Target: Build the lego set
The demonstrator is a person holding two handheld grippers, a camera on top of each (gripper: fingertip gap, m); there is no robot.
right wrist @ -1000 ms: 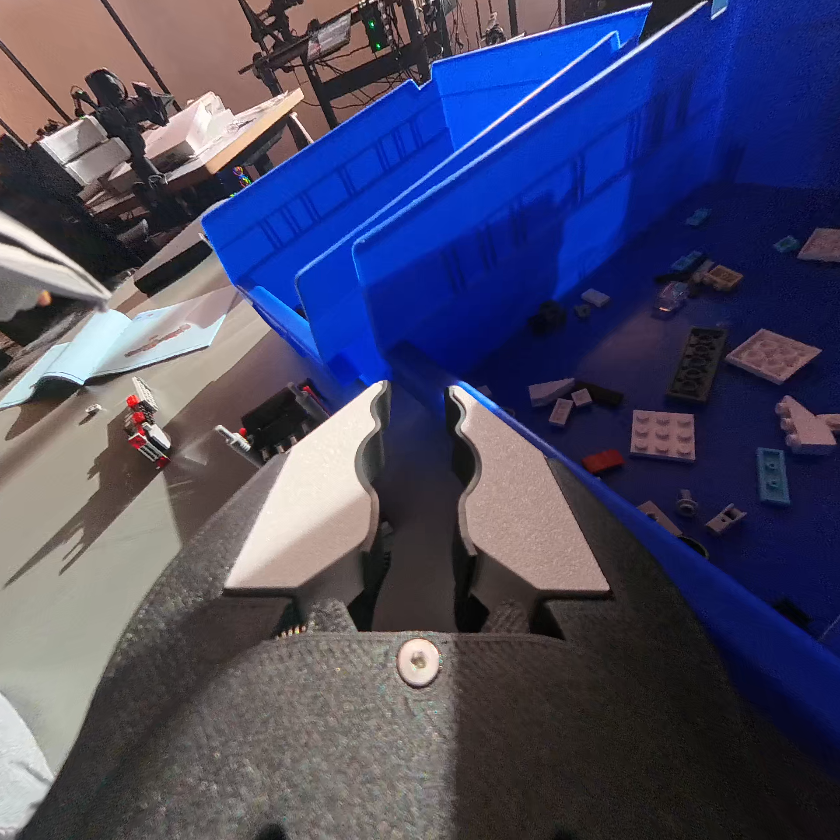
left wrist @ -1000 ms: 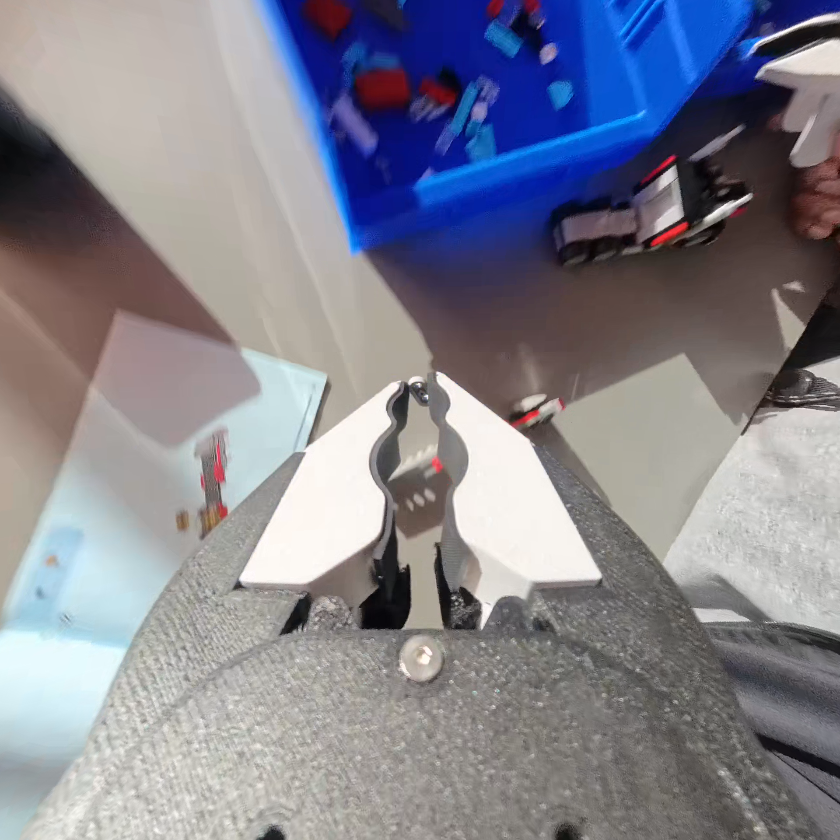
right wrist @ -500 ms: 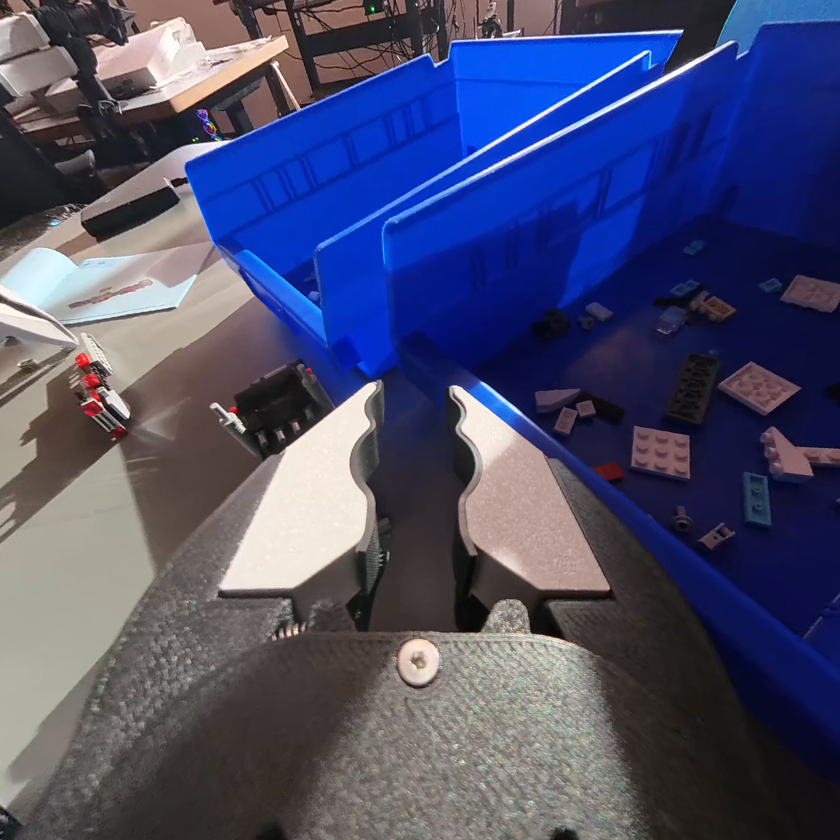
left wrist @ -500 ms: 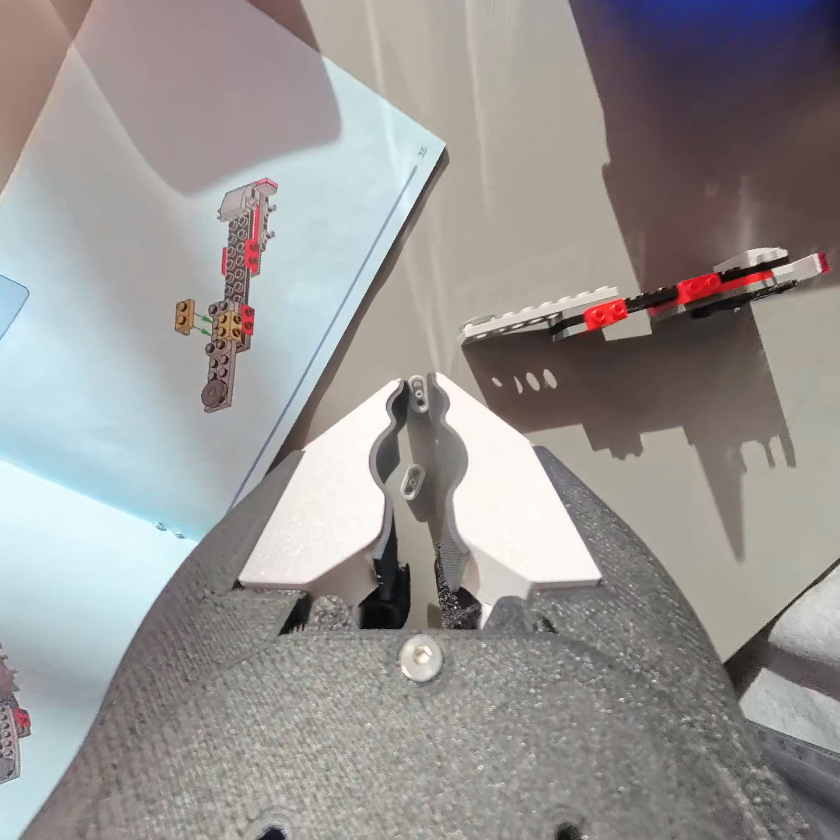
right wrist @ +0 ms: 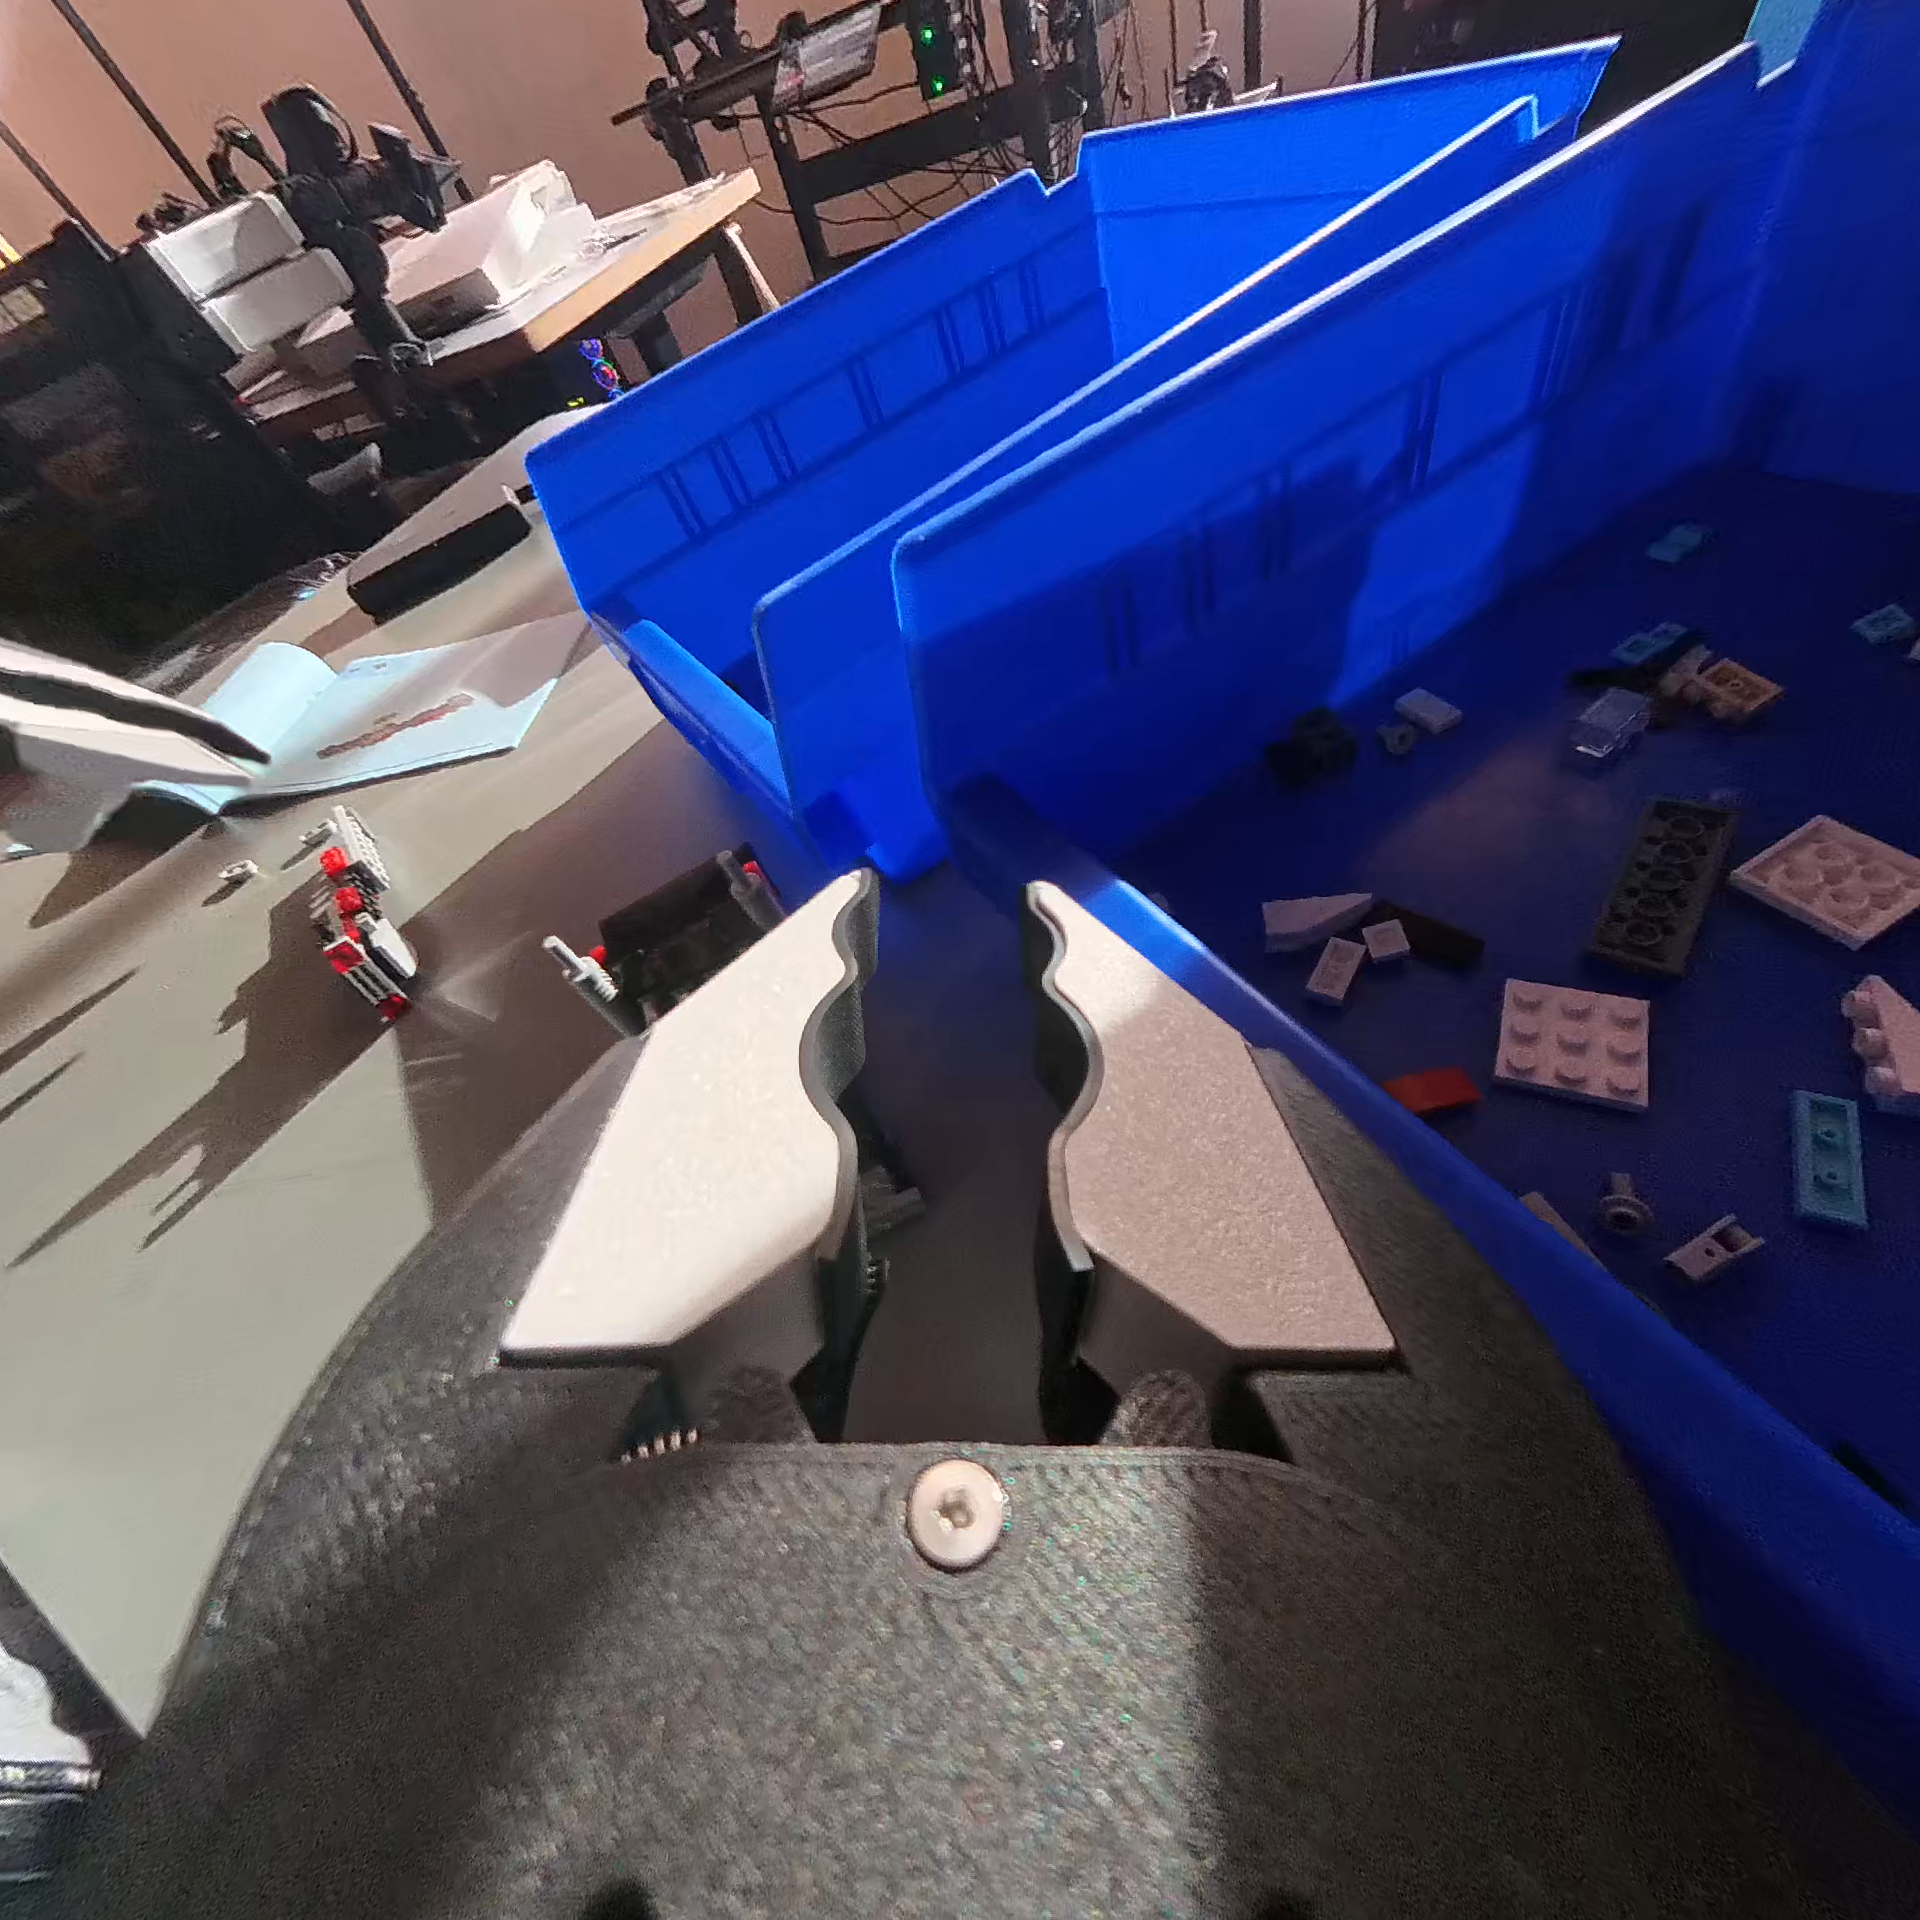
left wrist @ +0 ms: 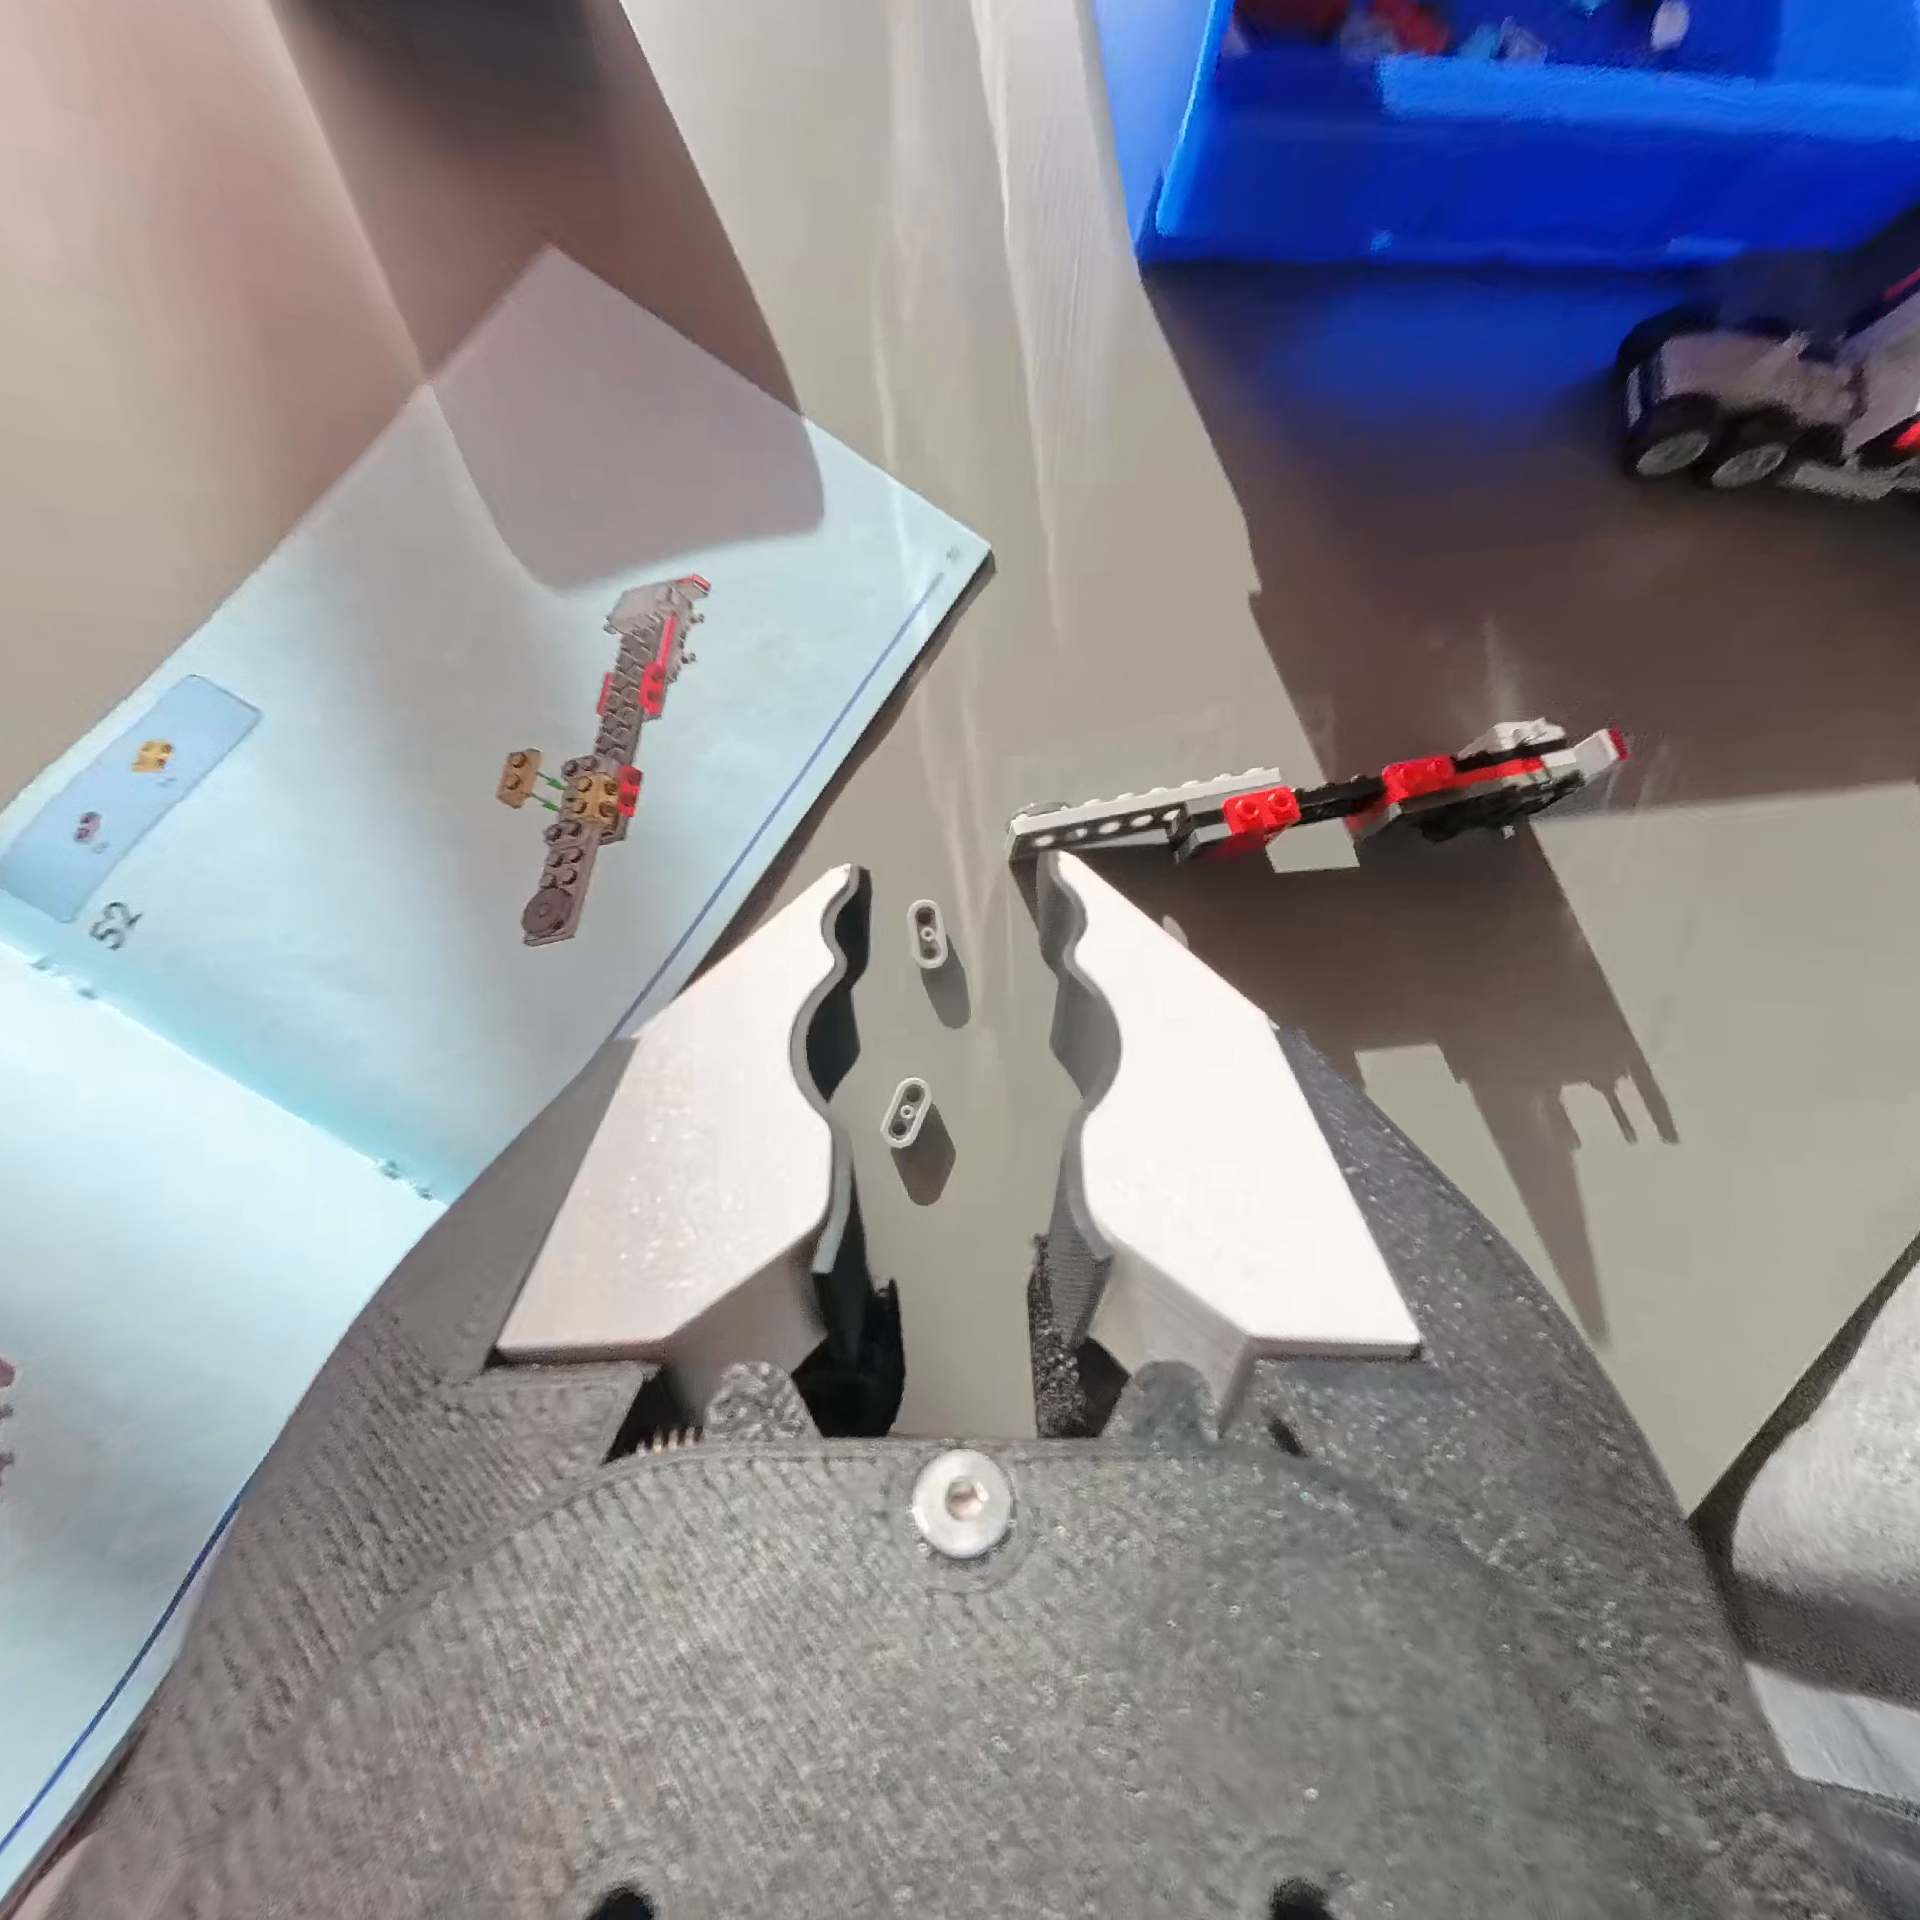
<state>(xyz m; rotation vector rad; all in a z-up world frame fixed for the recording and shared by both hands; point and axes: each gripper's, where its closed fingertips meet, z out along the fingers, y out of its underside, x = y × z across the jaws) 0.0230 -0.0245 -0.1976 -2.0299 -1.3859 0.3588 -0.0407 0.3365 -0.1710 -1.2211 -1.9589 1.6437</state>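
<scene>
Workshop clutter behind: benches, racks, cables. Grey table (left wrist: 1039,312) in hard side light, long shadows.

Blue bins (right wrist: 935,499) along the table's far edge; the nearest, by the right tool (right wrist: 945,914), holds loose plates and small parts (right wrist: 1569,1039) scattered on its floor. Open instruction booklet (left wrist: 416,831) toward the table's left edge. Wheeled truck section (left wrist: 1766,416) parked just beside the front of a bin.

Long grey, red and black strip assembly (left wrist: 1320,805) lies mid-table, its grey end just beside the left tool's right fingertip. Two tiny grey oval pieces on the table: one (left wrist: 928,932) between the tips of the left tool (left wrist: 951,904), the other (left wrist: 907,1112) deeper in the gap, touching neither finger.

Left tool: jaws spread wide, nothing held. Right tool: jaws parted, empty, hovering over the bin's near rim.

Judgement: a small piece is being staged beside the strip for fitting. To pick it cleanly, centre the tips over one oval only, close across its short sides, and keep the right finger clear of the strip's end so it is not nudged. Piece is small and light; likely to skid or flip under an off-centre pinch.
</scene>
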